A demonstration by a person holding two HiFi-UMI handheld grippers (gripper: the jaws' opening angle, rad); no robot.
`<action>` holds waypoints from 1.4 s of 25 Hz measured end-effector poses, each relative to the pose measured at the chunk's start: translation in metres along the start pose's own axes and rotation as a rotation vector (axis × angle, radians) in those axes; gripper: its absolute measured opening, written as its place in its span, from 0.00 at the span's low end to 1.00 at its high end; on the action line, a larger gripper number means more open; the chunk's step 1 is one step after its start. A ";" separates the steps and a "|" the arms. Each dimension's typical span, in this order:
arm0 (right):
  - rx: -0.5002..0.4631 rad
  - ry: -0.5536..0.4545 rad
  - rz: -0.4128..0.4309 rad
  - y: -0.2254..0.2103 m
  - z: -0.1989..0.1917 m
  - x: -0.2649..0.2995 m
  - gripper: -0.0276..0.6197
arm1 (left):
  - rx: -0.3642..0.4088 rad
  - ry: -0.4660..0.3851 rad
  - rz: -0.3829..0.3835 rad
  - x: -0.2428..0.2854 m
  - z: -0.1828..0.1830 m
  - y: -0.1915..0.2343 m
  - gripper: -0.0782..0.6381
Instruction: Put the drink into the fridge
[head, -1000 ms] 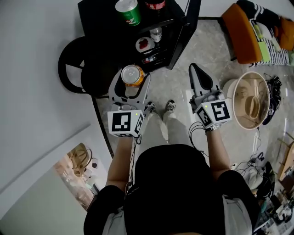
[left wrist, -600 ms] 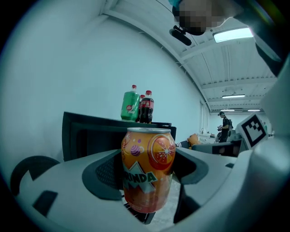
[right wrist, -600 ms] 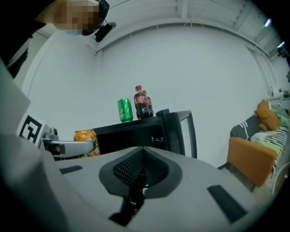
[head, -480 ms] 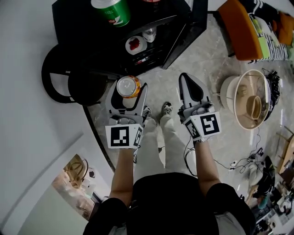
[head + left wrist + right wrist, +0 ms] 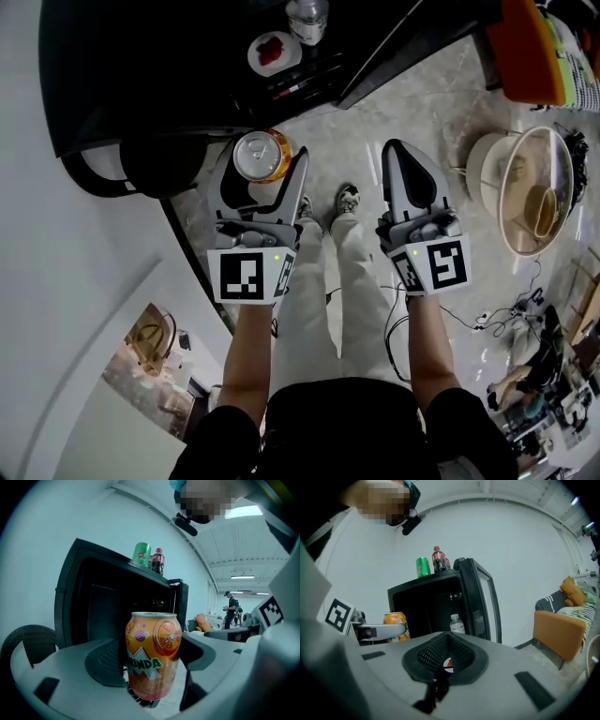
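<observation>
1. The left gripper (image 5: 262, 184) is clamped on the orange soda can (image 5: 152, 660), one pad on each side. The can is upright, in the air in front of the open black fridge (image 5: 169, 75). The right gripper (image 5: 401, 161) has its jaws pressed together w/ nothing in them and hangs beside the left one.
2. Step in hand imo = carry the can fwd into the fridge. Keep it upright and the squeeze steady (thin can, prob dents if crushed), and go in level toward a bare bit of shelf.
3. Don't let go till the bottom sits flat. Then open wide and back straight out so a pad doesn't tip it.
4. Already inside are a water bottle (image 5: 457, 624) and a small plate (image 5: 274, 52) w/ something red on it. Both look close to the line the can would take, so steer clear of them.
5. The door (image 5: 480, 602) stands open on the right side. It shouldn't block the left hand, and the right gripper is free to steady it if needed.
6. Other stuff:
   - A green can (image 5: 141, 554) + a cola bottle (image 5: 158, 560) stand on top of the fridge.
   - A dark round chair (image 5: 122, 164) sits just left of the fridge, so watch the elbow.
   - An orange seat (image 5: 530, 47), a round basket (image 5: 530, 192) and cables (image 5: 506, 319) lie off to the right, well apart from the fridge.
</observation>
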State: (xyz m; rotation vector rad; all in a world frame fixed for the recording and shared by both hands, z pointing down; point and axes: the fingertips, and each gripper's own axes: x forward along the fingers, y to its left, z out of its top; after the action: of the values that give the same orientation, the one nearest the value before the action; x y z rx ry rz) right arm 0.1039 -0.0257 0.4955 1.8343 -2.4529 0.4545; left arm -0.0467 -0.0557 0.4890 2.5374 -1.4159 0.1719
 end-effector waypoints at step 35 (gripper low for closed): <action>0.009 0.121 0.102 0.014 -0.103 0.070 0.06 | 0.049 -0.050 0.025 0.144 -0.051 0.089 0.58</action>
State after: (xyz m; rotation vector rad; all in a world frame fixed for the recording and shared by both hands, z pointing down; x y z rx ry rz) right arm 0.0558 -0.0607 0.6054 1.6377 -2.4744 0.5650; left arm -0.0456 -0.2064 0.5822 2.5810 -1.4800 0.1497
